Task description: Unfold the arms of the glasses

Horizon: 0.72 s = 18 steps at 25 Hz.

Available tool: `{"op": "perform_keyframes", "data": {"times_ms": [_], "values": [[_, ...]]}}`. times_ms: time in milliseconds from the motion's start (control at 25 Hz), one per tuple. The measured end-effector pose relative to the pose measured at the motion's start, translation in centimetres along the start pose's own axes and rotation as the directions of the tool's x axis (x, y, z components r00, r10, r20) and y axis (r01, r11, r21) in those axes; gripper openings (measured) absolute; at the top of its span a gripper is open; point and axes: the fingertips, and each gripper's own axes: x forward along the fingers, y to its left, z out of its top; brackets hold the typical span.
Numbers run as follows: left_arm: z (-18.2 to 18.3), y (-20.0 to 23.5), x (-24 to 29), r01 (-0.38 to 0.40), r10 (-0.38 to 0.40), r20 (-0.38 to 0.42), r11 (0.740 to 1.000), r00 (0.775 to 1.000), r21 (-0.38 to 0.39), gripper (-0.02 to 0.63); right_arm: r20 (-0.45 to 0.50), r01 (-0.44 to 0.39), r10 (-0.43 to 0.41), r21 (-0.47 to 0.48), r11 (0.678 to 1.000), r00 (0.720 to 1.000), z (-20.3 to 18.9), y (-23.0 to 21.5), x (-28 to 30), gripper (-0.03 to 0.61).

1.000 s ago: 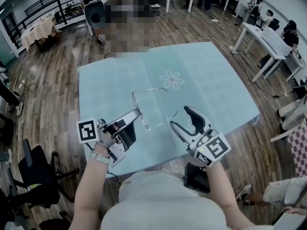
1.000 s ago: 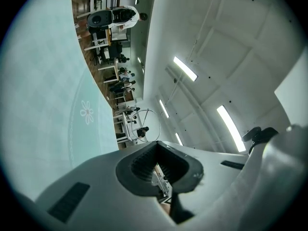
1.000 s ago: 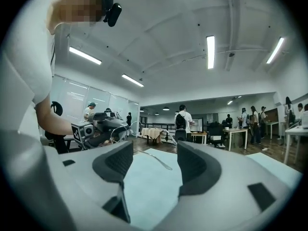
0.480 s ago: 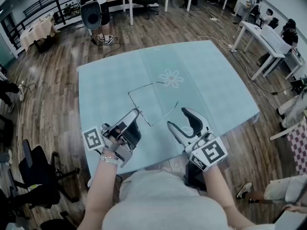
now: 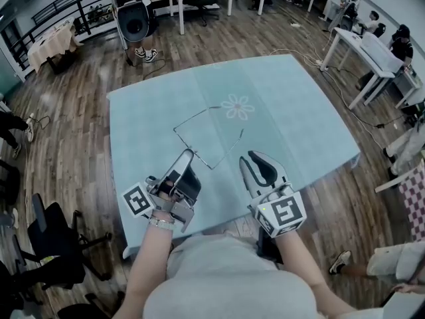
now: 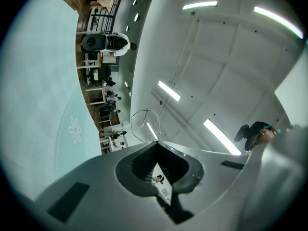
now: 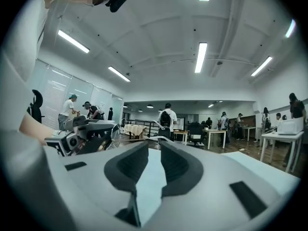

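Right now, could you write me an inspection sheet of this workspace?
Surface: table under a teal flowered cloth.
Job's things: glasses held above the cloth, both arms sticking out.
Clutter: nothing seen.
Grippers: left hand-held gripper shut on the glasses; right hand-held gripper has just been closing, jaws a little apart, nothing clearly between them.
Cables: cable on the floor beyond the table.
Surroundings: wooden floor, white desk, people.

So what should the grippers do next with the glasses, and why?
Probably lower the glasses onto the blue tablecloth and let go. Both arms already look swung out from the front, so the unfolding seems done. The left gripper has its jaws shut on the frame; the right gripper has just been closing its jaws with nothing between them.
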Motion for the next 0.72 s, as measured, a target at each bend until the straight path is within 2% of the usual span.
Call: {"op": "perform_keyframes", "data": {"times_ms": [40,160,720], "values": [[-0.1,0.0,0.1,0.000,0.000,0.012,1.000,1.000,0.014,0.006,0.001,0.007,-0.007,-0.004,1.000,1.000,0.1,-0.1,0.0,0.054],[-0.3,-0.2,0.2,0.018,-0.019,0.035,0.998,0.999,0.055,0.006,0.010,0.012,-0.012,-0.031,0.999,1.000,0.3,0.0,-0.1,0.015],[-1.9,-1.4,1.2,0.069,-0.071,0.027,0.995,0.997,0.071,0.006,0.019,0.048,-0.048,-0.026,0.998,0.999,0.5,-0.1,-0.8,0.008]]}}
